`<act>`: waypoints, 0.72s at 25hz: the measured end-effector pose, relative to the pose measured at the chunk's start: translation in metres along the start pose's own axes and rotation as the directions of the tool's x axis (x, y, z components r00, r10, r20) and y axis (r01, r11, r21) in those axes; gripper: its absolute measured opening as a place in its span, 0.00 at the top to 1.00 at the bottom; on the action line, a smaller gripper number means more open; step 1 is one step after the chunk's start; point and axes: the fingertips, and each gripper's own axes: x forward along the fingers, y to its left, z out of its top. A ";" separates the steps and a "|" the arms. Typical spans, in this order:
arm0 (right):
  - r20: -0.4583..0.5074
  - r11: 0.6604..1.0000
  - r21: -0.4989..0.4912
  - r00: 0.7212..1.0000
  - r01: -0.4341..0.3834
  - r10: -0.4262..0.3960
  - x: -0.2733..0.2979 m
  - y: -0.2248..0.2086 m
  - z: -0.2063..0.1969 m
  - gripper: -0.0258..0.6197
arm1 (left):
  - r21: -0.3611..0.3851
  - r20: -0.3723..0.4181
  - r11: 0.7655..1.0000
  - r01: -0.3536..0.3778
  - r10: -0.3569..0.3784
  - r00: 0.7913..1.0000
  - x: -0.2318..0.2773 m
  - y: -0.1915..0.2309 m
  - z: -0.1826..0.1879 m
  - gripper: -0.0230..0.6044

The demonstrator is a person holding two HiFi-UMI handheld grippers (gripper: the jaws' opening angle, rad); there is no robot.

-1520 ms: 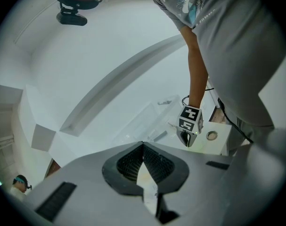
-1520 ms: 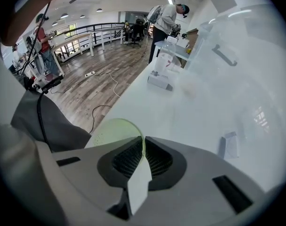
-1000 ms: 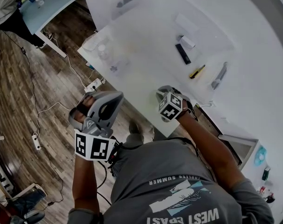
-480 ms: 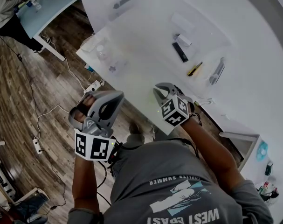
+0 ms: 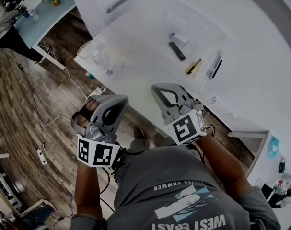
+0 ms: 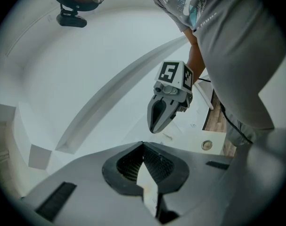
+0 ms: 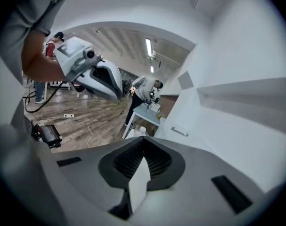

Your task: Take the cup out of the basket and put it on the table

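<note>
Both grippers hang in front of the person's chest, at the near edge of the white table (image 5: pixel 150 42). My left gripper (image 5: pixel 123 98) is off the table's corner, over the wooden floor, with its jaw tips together and nothing in them. My right gripper (image 5: pixel 155 87) is raised at the table's front edge. Its jaws have just been closing and now meet at the tips (image 7: pixel 143 139) with nothing between them. A pale, see-through container (image 5: pixel 95 55) sits near the table's left corner. I cannot tell whether it is the basket or cup.
A black bar (image 5: pixel 177 51), a yellow pen (image 5: pixel 193 66) and a grey tool (image 5: pixel 213 65) lie further back on the table. Cables and a power strip (image 5: pixel 41 153) run over the wooden floor at the left. A person stands at a blue table (image 5: pixel 44 11).
The right gripper has risen, swung from pointing down to nearly level, and its jaws have closed. The left gripper has shifted only slightly.
</note>
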 end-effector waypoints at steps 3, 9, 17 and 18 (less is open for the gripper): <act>0.079 1.000 -0.017 0.997 0.006 -0.005 -0.033 -0.003 0.020 0.94 | 0.013 -0.001 1.000 -0.005 0.005 1.000 0.001 -0.005 0.019 0.95; 0.161 0.999 -0.042 0.987 -0.008 0.014 -0.111 0.006 0.039 0.94 | -0.014 0.011 1.000 -0.002 0.002 1.000 -0.001 -0.028 0.070 0.95; 0.198 0.999 -0.042 0.980 0.015 -0.006 -0.208 0.031 0.025 0.94 | 0.044 0.023 0.999 0.017 -0.019 1.000 -0.011 -0.079 0.141 0.95; 0.197 0.998 -0.051 0.980 0.025 -0.014 -0.216 0.033 0.024 0.94 | 0.049 0.022 0.999 0.014 -0.015 1.000 -0.014 -0.083 0.146 0.95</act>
